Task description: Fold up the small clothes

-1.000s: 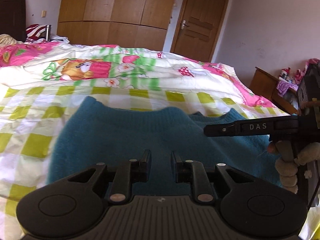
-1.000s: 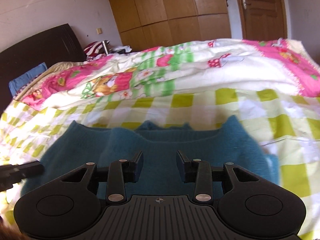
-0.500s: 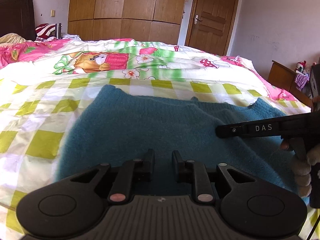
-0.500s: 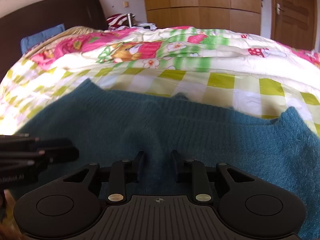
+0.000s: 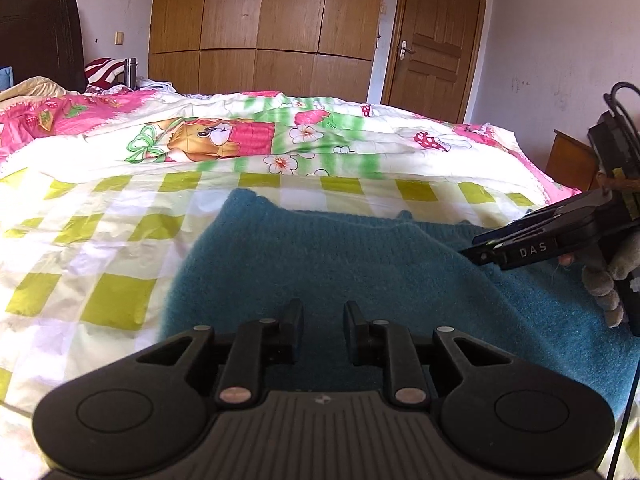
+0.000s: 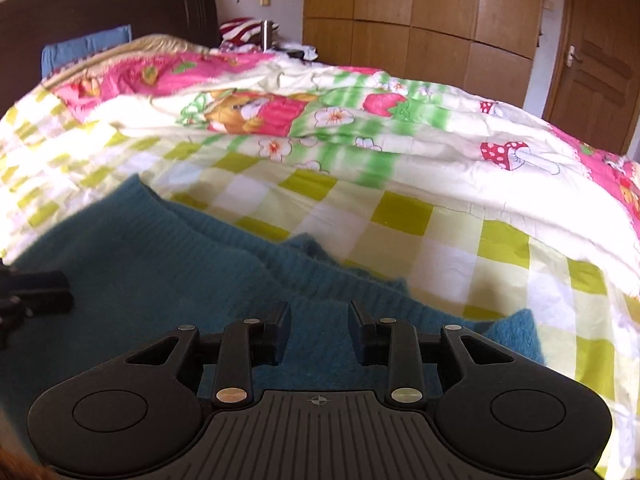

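— Hovering low, the left tool (image 5: pixel 321 320) and right tool (image 6: pixel 319 322): what grip?
— Both narrowly parted, holding nothing, above the teal sweater (image 5: pixel 360 264).
— Where does it lie?
— Spread flat on the bed's checked sheet (image 5: pixel 100 240); farther off, the cartoon quilt (image 6: pixel 360 128), then the wardrobe (image 5: pixel 260 20).

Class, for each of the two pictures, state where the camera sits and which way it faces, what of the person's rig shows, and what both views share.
Left wrist: on the left tool, facing across the sweater towards the wardrobe; the right tool enters from the right.
Right wrist: on the right tool, facing across the sweater towards the headboard; the left tool shows at left.
Shared: sweater, quilt, wardrobe, door.
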